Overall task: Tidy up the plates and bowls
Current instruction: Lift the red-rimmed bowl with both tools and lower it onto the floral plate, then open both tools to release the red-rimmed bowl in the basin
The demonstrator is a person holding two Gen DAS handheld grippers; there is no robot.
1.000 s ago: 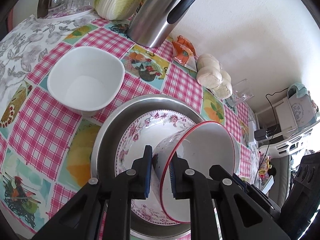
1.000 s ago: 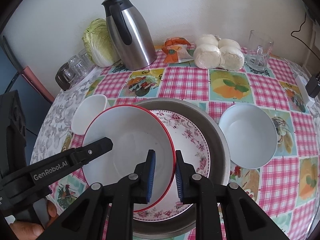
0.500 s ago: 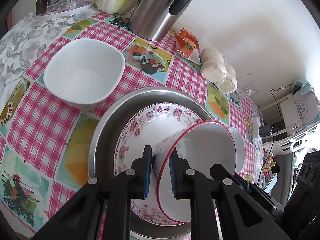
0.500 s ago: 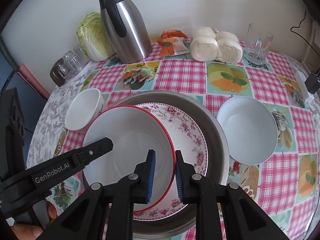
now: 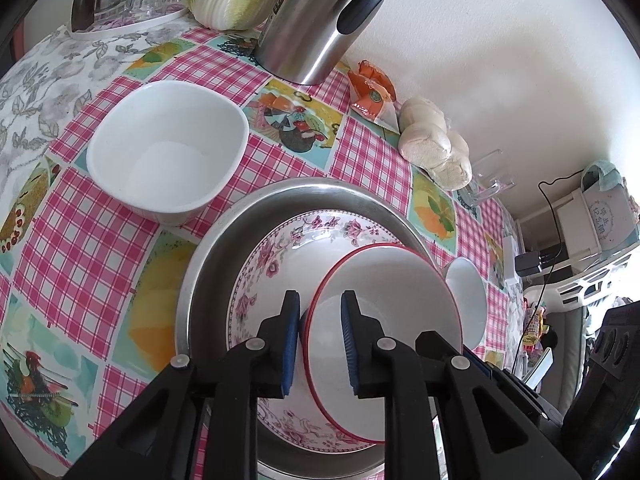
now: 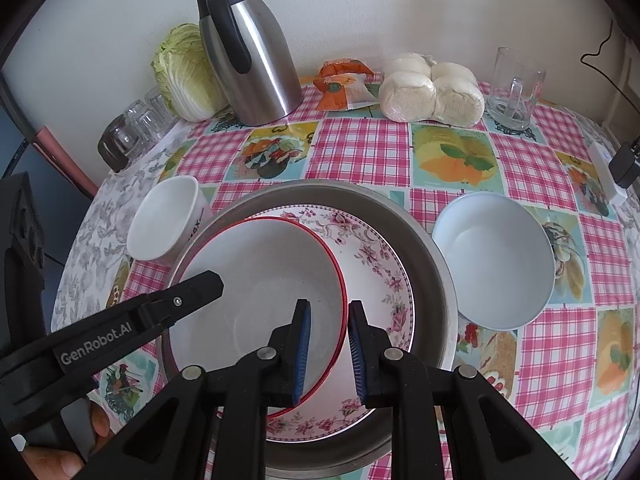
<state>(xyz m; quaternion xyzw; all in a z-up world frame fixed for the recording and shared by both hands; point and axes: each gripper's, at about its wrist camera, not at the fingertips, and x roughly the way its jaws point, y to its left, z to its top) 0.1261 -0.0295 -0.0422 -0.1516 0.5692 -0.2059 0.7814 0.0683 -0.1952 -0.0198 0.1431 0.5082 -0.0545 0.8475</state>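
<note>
A white bowl with a red rim (image 5: 392, 320) (image 6: 260, 280) lies in a floral plate (image 5: 272, 264) (image 6: 372, 256), which sits in a steel basin (image 5: 208, 264) (image 6: 432, 264). My left gripper (image 5: 320, 300) straddles the bowl's left rim. Its jaws are opening and the pads look clear of the rim. One of its fingers (image 6: 192, 292) reaches over that side in the right wrist view. My right gripper (image 6: 330, 304) is shut on the bowl's right rim. A square white bowl (image 5: 168, 152) (image 6: 164, 220) stands left of the basin. A round white bowl (image 6: 492, 260) (image 5: 466, 300) stands right of it.
Along the wall stand a steel thermos (image 6: 252, 52), a cabbage (image 6: 184, 72), upturned glasses (image 6: 136, 128), an orange packet (image 6: 344, 84), wrapped buns (image 6: 428, 88) and a glass mug (image 6: 516, 84). A hand (image 6: 48, 460) holds the left gripper. The checked tablecloth (image 6: 360, 152) covers a round table.
The left jaws have spread a little. The red-rimmed bowl has gone from steeply tilted to lying flatter in the floral plate. The right gripper keeps its hold.
</note>
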